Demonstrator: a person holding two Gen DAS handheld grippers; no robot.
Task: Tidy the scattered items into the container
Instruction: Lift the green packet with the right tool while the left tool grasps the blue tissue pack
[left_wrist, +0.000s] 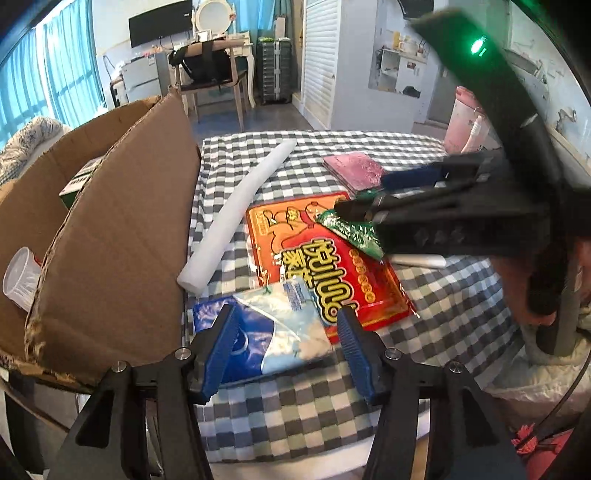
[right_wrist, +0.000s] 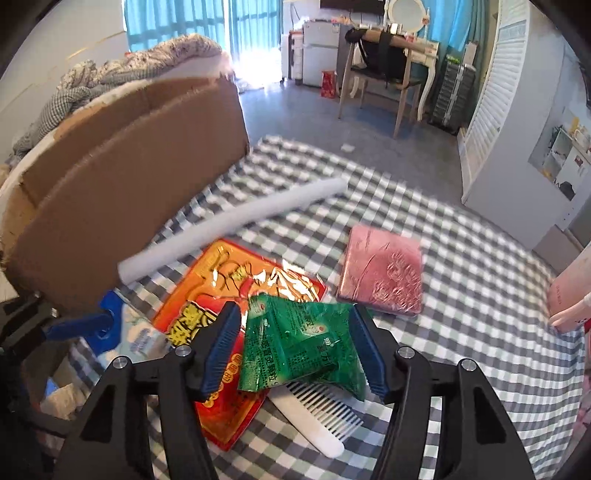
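The left hand-held gripper (left_wrist: 286, 345) stands wide open with a blue-and-white tissue pack (left_wrist: 266, 332) lying between its blue pads, which do not touch it. The right hand-held gripper (right_wrist: 293, 349) is also spread wide around a green sachet (right_wrist: 299, 347); whether its pads touch the sachet cannot be told. The sachet rests on a red-and-orange packet (right_wrist: 221, 280) and over a white comb (right_wrist: 317, 417). All lie on the bench, covered with a checked cloth (right_wrist: 461, 295). A white foam tube (right_wrist: 229, 229) lies beside the cardboard box (left_wrist: 110, 236) at the left, and a pink wallet (right_wrist: 382, 271) sits apart to the right. Inside the box a clear plastic cup (left_wrist: 20, 277) and a green carton (left_wrist: 79, 181) are visible.
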